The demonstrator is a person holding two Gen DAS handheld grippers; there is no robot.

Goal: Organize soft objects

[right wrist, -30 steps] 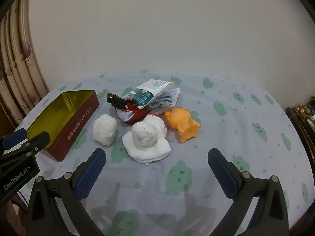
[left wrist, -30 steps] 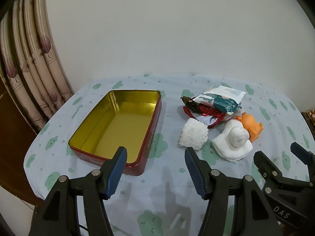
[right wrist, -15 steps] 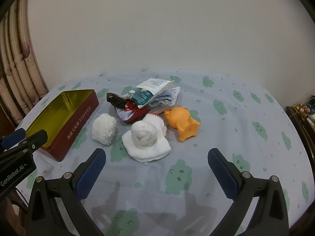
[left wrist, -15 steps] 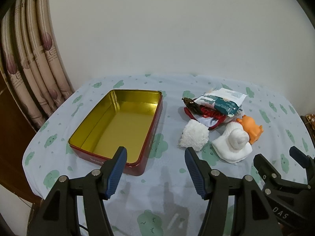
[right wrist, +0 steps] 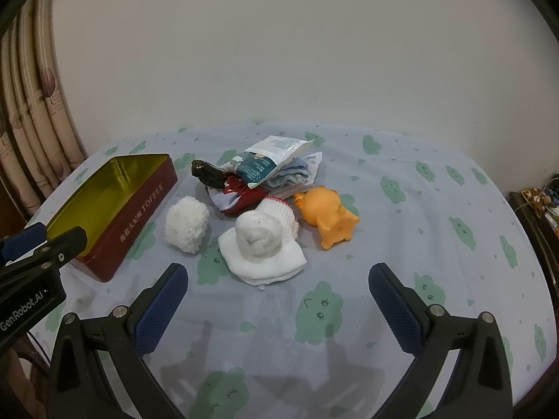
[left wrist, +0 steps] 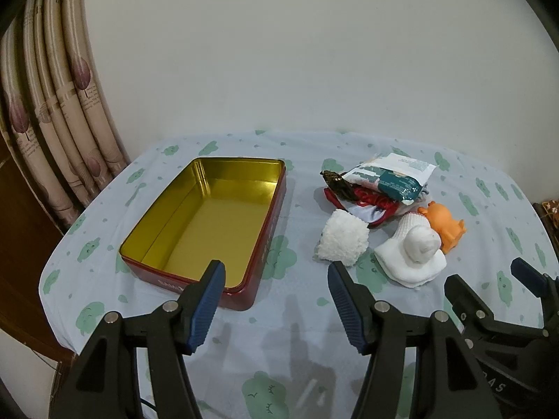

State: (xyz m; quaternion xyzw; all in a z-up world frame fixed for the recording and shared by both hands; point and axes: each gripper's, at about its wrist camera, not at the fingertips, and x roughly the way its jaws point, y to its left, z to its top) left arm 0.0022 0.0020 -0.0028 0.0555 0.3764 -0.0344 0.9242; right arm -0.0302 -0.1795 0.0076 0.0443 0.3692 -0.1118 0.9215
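Note:
An empty red tin point(left wrist: 209, 223) with a gold inside sits on the left of the table; it also shows in the right wrist view point(right wrist: 115, 206). To its right lies a pile: a fluffy white ball point(left wrist: 344, 242) point(right wrist: 187, 225), a rolled white sock on a folded white cloth point(left wrist: 415, 255) point(right wrist: 260, 244), an orange toy point(left wrist: 445, 223) point(right wrist: 328, 218), red-and-grey fabric point(right wrist: 241, 195), a dark item point(right wrist: 208, 173) and a white-and-teal packet point(left wrist: 391, 178) point(right wrist: 269, 159). My left gripper point(left wrist: 276, 300) is open, empty, near the tin's front corner. My right gripper point(right wrist: 279, 303) is open, empty, in front of the white cloth.
The table wears a pale cloth with green cloud prints point(right wrist: 436, 209). A curtain point(left wrist: 52, 111) hangs at the left, a plain wall stands behind. Dark furniture point(right wrist: 538, 216) with small items stands off the table's right edge.
Both views have shifted slightly, the objects sitting a little lower and nearer. Both grippers stay open and empty. No object has moved.

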